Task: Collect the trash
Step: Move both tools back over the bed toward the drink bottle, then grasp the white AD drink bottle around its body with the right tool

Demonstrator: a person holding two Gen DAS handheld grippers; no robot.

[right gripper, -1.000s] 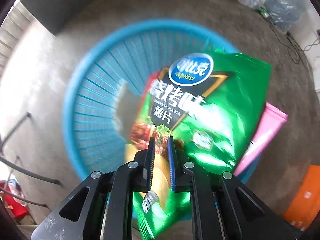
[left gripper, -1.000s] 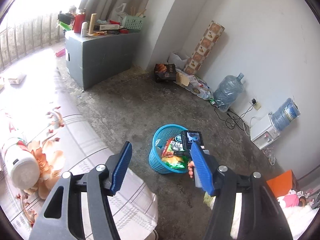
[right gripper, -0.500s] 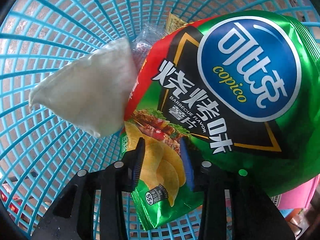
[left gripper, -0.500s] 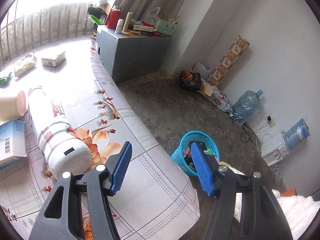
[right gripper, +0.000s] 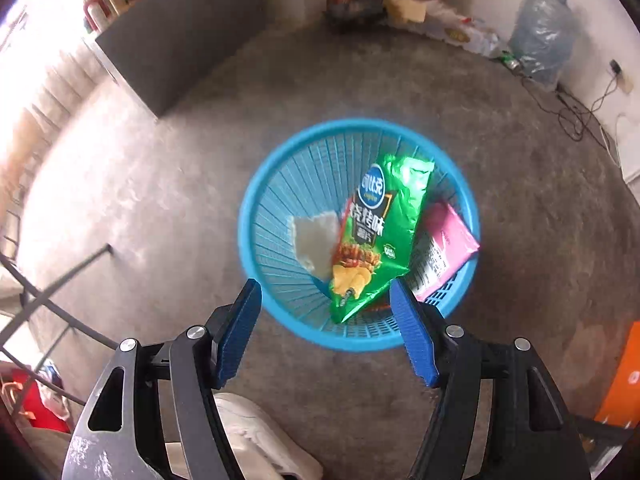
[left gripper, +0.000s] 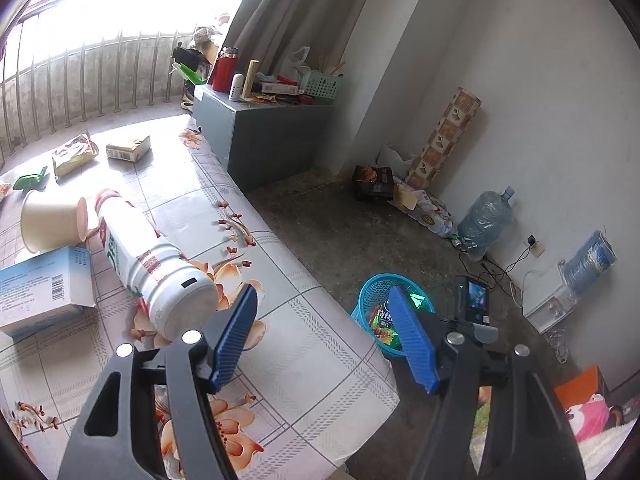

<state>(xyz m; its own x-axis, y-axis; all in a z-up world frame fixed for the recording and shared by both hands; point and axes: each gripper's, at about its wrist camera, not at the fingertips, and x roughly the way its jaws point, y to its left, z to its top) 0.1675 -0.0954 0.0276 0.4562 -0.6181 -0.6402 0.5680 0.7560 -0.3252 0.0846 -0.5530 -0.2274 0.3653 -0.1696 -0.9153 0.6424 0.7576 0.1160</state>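
Change noted — the right claw (right gripper: 326,330), a second ago pinching the green chip bag (right gripper: 374,236), now hangs above the blue basket (right gripper: 256,204) with its jaws opening and nothing between them. The bag lies inside the basket at frame centre, propped against the wall beside a pink packet (right gripper: 446,246) and a pale scrap (right gripper: 314,238). One piece of trash is therefore judged deposited.

Left claw (left gripper: 322,338): jaws opening, empty, now over the desk (left gripper: 304,344) rather than the floor it faced a second ago.

Remaining on the desk, largest first:
- blue-white carton (left gripper: 40,286), left edge
- white bottle (left gripper: 154,266) on its side, just left of the claw's left finger
- paper cup (left gripper: 52,220), tipped over, mid-left
- snack packet (left gripper: 74,154) and small box (left gripper: 128,147), upper left
- green wrapper (left gripper: 30,180), far left — blurred, possibly a sachet

Obstacles: the bottle lies nearest and should roll easily; the desk edge stands between these items and the basket on the floor at lower centre.
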